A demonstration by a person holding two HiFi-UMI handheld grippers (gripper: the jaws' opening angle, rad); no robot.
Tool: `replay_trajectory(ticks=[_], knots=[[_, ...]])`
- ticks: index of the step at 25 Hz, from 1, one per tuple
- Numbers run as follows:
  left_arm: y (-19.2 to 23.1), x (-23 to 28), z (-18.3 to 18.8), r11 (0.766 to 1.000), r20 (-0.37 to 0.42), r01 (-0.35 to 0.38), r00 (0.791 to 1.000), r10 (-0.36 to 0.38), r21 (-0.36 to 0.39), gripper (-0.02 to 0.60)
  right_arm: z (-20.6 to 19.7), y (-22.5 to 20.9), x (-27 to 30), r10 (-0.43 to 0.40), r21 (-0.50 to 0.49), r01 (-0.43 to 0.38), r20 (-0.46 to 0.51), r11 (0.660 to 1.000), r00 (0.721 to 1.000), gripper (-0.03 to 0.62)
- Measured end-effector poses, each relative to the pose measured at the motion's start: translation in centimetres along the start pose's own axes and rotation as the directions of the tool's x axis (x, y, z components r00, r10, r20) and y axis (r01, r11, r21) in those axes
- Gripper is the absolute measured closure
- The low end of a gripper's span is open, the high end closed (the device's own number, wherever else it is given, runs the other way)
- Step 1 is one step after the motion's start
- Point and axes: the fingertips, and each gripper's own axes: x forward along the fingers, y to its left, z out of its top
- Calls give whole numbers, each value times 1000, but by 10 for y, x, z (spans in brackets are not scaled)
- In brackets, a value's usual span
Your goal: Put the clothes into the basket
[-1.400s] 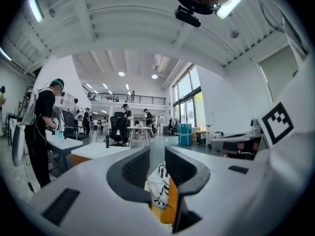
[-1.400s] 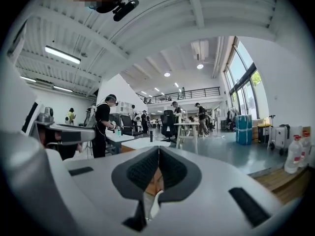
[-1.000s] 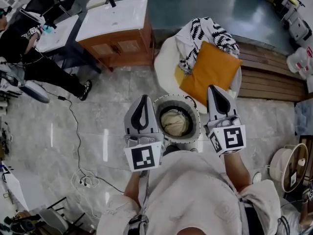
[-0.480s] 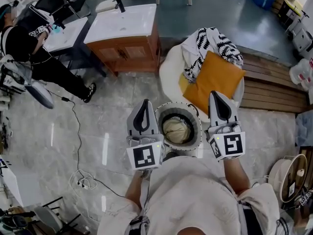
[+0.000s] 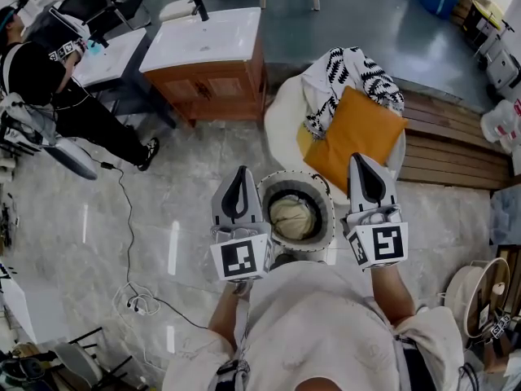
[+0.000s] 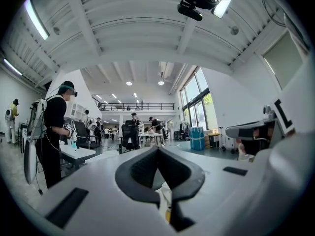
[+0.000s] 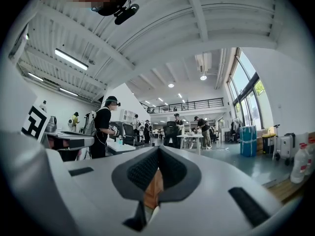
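Grippers barely moved over the last second: my left gripper (image 5: 238, 173) and right gripper (image 5: 360, 161), both clenched on nothing, hung either side of the round grey-rimmed basket (image 5: 324, 195) holding a beige cloth (image 5: 291, 217), while the black-and-white patterned cloth (image 5: 346, 65) lay unfetched on the white chair (image 5: 281, 114) beyond.

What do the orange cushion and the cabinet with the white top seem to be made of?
The orange cushion looks like matte fabric, soft and slightly creased. The cabinet seems brown wood with panelled fronts; its white top is smooth and shiny, perhaps ceramic or stone.
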Motion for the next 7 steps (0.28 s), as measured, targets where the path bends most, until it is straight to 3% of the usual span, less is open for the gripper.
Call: replay_trajectory(ticks=[7], knots=[[2,0,-2,1000,3,1,1000,-1,-3,578,-2,3,1,-2,0,2,2,1000,1000,606]])
